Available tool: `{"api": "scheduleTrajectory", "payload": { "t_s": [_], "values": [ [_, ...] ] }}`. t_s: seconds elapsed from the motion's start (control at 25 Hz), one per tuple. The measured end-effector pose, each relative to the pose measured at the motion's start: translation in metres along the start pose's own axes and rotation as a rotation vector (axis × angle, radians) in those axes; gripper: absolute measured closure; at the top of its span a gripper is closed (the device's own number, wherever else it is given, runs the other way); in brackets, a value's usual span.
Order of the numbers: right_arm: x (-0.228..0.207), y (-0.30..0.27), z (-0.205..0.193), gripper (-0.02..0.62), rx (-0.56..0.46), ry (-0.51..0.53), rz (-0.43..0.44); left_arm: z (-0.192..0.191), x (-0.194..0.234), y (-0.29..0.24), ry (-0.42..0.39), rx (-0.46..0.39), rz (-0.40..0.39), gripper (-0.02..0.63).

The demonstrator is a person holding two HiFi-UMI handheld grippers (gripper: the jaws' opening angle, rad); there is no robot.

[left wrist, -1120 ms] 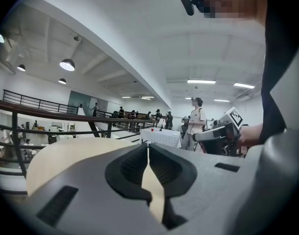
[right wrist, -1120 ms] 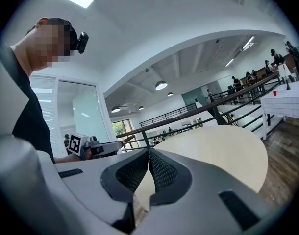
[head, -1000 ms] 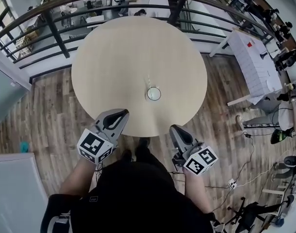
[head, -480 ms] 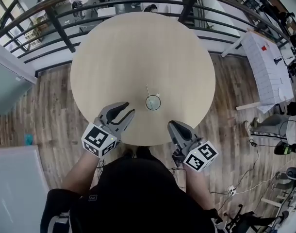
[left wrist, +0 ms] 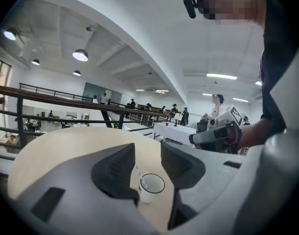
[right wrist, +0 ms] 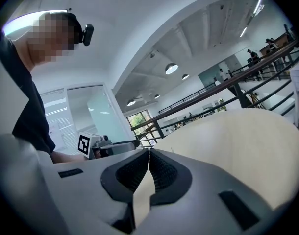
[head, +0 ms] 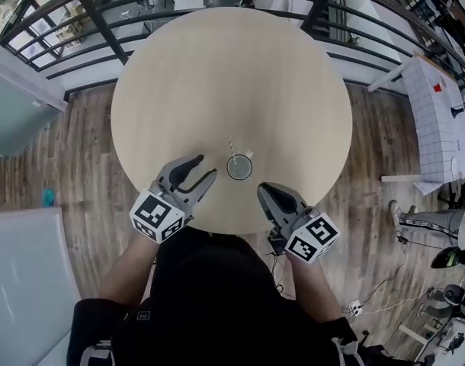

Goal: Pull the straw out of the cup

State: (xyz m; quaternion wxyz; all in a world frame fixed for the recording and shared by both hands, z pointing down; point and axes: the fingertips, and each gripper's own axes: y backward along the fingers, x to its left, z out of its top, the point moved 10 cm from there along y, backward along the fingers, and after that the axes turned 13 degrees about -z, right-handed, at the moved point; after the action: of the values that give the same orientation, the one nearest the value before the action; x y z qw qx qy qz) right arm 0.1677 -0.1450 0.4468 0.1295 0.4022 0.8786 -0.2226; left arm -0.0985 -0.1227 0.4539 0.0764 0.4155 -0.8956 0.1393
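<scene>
Light, bendy by the look, thin pale straw point(head: 231, 145) in small white cup point(head: 239, 167) — pinch nr top; left gripper point(head: 205, 166) jaws opening on nothing, right gripper point(head: 261, 188) pressed together, empty

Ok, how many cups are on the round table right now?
1. The cup stands on the round table near the edge closest to the person, with the straw in it. No other cup shows in any view.
</scene>
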Motion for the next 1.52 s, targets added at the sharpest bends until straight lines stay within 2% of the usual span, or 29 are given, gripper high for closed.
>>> {"api": "scheduleTrajectory", "payload": {
  "t_s": [0.2, 0.4, 0.64, 0.8, 1.04, 1.2, 1.52],
  "values": [
    [0.013, -0.02, -0.002, 0.572, 0.029, 0.01, 0.059, -0.019, 0.018, -0.017, 0.007, 0.027, -0.04, 0.435],
    [0.016, -0.036, -0.012, 0.572, 0.048, -0.003, 0.021, -0.041, 0.039, -0.033, 0.039, 0.076, -0.109, 0.396],
    [-0.004, -0.045, -0.026, 0.572, 0.044, -0.026, -0.039, -0.067, 0.053, -0.058, 0.049, 0.092, -0.182, 0.377],
    [-0.01, -0.053, -0.043, 0.572, 0.061, -0.044, -0.028, -0.082, 0.062, -0.069, 0.052, 0.084, -0.21, 0.377],
    [-0.014, -0.058, -0.054, 0.572, 0.059, -0.07, -0.04, -0.108, 0.069, -0.09, 0.101, 0.108, -0.262, 0.354],
    [-0.016, -0.052, -0.055, 0.572, 0.061, -0.088, -0.058, -0.115, 0.07, -0.101, 0.151, 0.122, -0.301, 0.356],
    [-0.019, -0.044, -0.049, 0.572, 0.046, -0.095, -0.092, -0.111, 0.069, -0.118, 0.133, 0.173, -0.325, 0.359]
  ]
}}
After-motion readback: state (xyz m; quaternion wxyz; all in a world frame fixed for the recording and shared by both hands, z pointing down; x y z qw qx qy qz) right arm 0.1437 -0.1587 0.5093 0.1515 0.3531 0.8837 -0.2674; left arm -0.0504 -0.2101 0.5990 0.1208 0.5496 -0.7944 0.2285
